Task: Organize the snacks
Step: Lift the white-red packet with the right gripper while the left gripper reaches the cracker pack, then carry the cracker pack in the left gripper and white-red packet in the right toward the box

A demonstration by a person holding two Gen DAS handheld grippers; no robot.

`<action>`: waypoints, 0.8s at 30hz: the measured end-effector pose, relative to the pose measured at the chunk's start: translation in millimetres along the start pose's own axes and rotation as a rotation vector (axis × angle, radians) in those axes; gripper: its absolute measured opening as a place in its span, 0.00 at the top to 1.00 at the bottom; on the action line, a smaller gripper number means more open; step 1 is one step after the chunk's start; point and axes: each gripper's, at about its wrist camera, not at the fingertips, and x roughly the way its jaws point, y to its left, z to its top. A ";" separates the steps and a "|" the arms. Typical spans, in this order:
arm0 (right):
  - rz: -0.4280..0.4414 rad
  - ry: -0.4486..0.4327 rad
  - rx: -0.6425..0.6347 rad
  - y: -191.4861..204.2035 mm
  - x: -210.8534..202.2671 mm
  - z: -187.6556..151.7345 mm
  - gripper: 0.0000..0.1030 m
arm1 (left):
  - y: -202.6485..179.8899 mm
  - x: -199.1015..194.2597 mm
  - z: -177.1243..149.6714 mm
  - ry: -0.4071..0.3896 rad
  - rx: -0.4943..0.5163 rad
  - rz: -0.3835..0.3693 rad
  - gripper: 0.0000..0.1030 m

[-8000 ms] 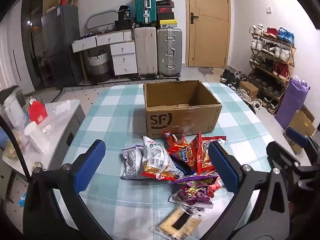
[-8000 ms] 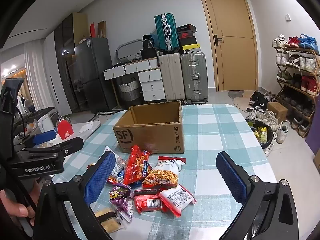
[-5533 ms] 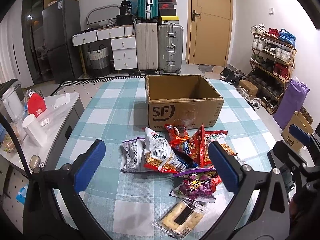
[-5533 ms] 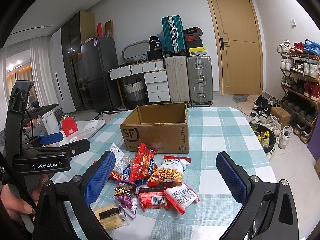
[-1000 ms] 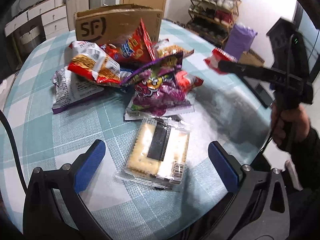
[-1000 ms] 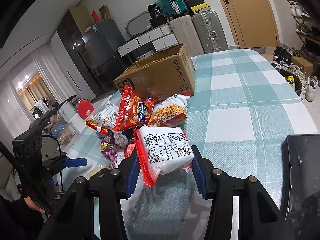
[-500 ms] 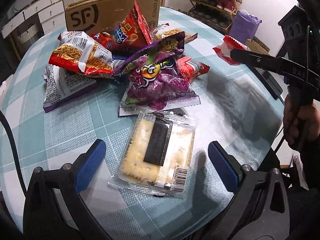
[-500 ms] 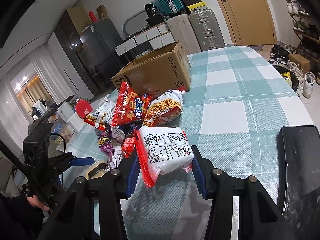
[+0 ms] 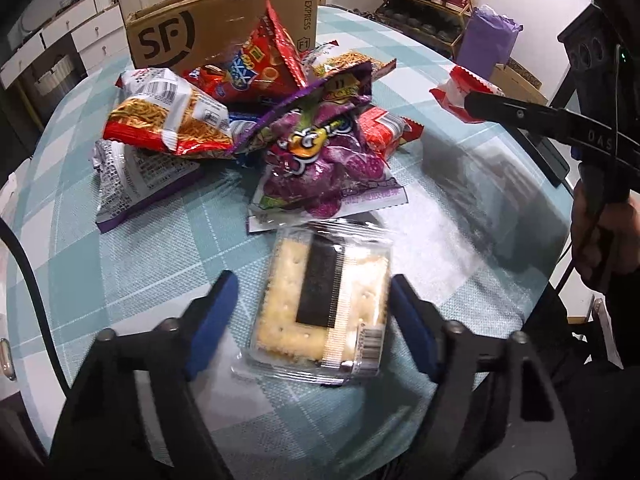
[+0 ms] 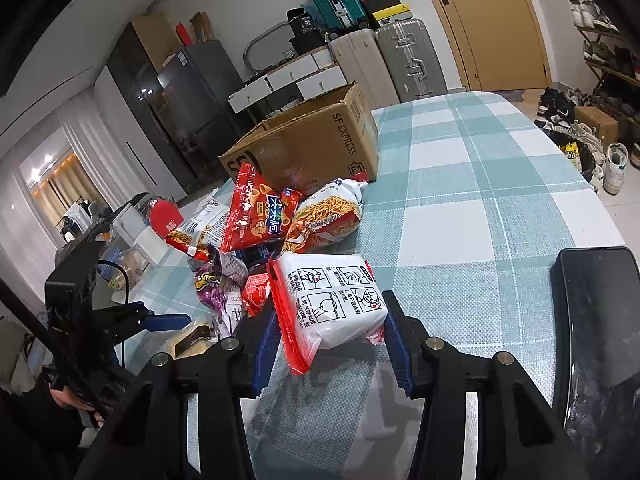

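One cracker pack (image 9: 322, 308), lengthwise between fingers (image 9: 212, 312).

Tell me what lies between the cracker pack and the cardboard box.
In the left wrist view, a purple snack bag and piled red chip bag separate cracker pack from cardboard box.

Indoor light from above gives glare on the tablecloth (image 9: 452, 236). Strong fisheye bending, dark corners; the cracker pack (image 9: 324, 308) is slightly blurred.

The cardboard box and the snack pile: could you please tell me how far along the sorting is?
Nothing looks packed yet: no snack shows in the cardboard box, though its inside is mostly hidden. In hand: the right gripper is shut on the white noodle packet, and the left gripper straddles the cracker pack, not visibly clamped. The pile of snack bags remains.
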 end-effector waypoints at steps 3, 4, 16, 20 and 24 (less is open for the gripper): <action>0.002 -0.003 -0.003 1.7 -1.1 -0.7 0.53 | 3.7 -1.6 1.0 -0.005 -0.007 -0.012 0.46; 0.002 -0.004 -0.006 2.6 -1.4 -1.0 0.53 | 4.6 -1.9 0.5 -0.008 -0.013 -0.020 0.46; -0.004 -0.003 -0.024 8.5 -3.6 -1.4 0.53 | 20.2 -25.5 -4.6 -0.063 -0.069 -0.019 0.47; -0.004 -0.006 -0.032 12.6 -5.4 -0.7 0.53 | 26.4 -40.9 -6.0 -0.083 -0.085 -0.011 0.47; 0.001 -0.011 -0.045 19.0 -7.3 0.8 0.53 | 31.6 -59.0 -8.7 -0.108 -0.082 0.007 0.47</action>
